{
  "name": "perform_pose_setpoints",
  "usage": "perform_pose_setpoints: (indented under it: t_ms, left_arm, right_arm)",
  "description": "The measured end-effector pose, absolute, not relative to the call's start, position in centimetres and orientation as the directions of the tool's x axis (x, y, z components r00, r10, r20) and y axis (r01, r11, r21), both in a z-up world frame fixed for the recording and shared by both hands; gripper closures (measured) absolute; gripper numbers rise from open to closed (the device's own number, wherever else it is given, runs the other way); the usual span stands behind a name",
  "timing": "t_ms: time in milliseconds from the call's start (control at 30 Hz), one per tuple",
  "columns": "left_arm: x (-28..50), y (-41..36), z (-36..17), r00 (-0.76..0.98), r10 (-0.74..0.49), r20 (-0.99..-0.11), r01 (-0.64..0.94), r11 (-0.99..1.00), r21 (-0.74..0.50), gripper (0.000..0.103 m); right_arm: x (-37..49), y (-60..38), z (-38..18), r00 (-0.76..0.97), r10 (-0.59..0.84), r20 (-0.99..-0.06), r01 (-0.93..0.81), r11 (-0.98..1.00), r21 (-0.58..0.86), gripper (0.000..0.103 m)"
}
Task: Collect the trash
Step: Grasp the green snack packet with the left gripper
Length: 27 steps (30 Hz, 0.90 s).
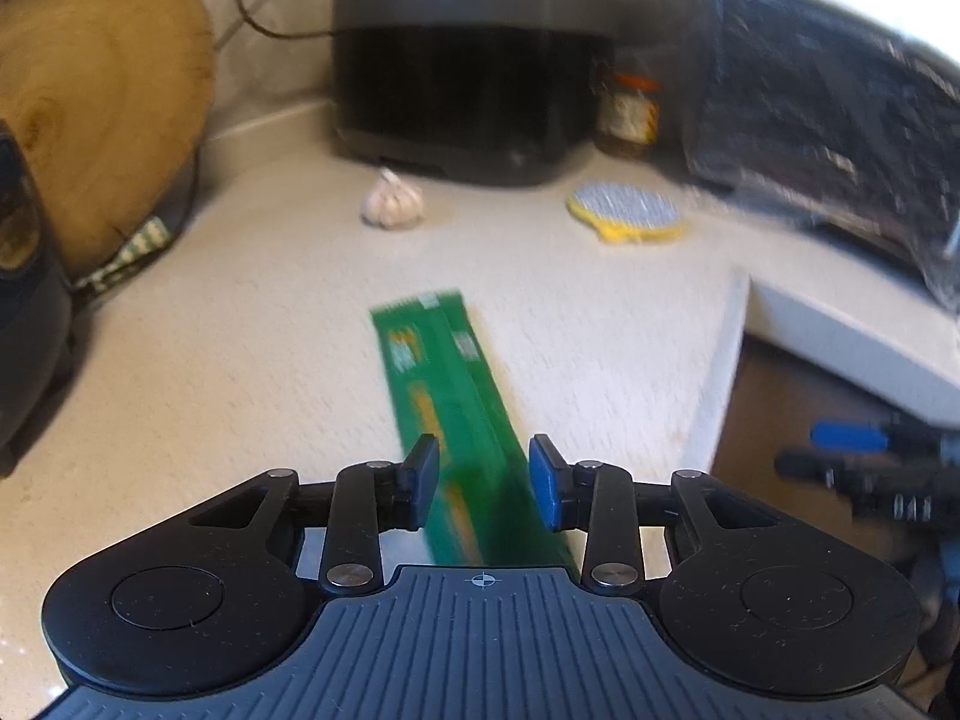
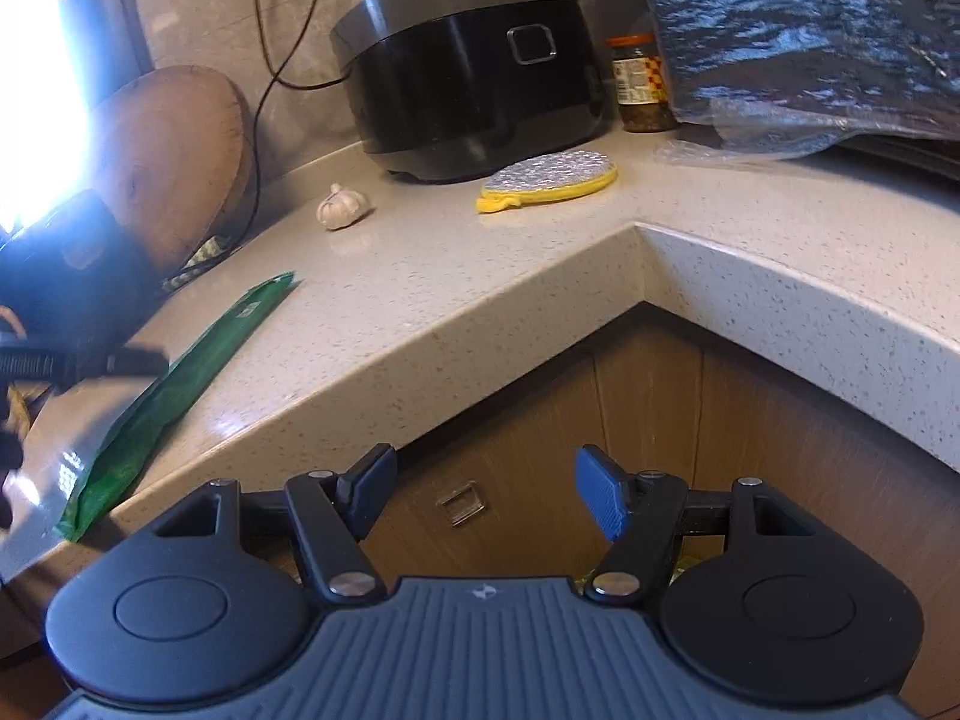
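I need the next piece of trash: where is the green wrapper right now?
The green wrapper lies flat on the counter near its front edge, between the left gripper's open fingers, well short of the garlic bulb.

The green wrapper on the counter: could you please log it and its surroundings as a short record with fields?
item: green wrapper, long and flat
place: lying on the speckled countertop, near its front edge
left hand-held gripper: open, wrapper between the pads, not clamped
right hand-held gripper: open, empty, in front of the wooden cabinet below the counter edge
farther back: garlic bulb, yellow-edged pot holder, black rice cooker, jar
left side: round wooden board, leaning upright
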<state>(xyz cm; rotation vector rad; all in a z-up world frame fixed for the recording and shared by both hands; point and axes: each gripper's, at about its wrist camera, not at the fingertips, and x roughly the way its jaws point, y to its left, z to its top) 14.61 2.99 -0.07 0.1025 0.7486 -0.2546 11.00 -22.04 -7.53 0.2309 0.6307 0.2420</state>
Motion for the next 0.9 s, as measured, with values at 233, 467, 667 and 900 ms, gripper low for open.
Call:
perform_pose_setpoints:
  t_ms: [233,467,667,900]
  left_arm:
    - [14.5,0.3,-1.5,0.671,-0.205,-0.713,0.353,0.933,0.064,0.028]
    - [15.1,1.3,-1.3,0.719,-0.14,-0.68,0.296,0.948,0.118,0.031]
    - [16.8,3.5,-1.5,0.688,-0.196,-0.699,0.279,0.96,0.005,0.049]
    - [14.7,6.5,-0.4,0.706,-0.306,-0.638,0.305,0.945,-0.116,0.07]
  right_arm:
    - [10.6,-22.8,-7.5,0.799,0.254,-0.545,-0.127,0.957,0.26,0.036]
    - [10.7,-23.6,-8.5,0.792,0.24,-0.562,-0.099,0.958,0.269,0.036]
    - [11.8,-23.4,-6.9,0.808,0.229,-0.543,-0.106,0.963,0.248,0.036]
    - [18.0,-19.6,0.0,0.834,0.249,-0.493,-0.178,0.966,0.188,0.025]
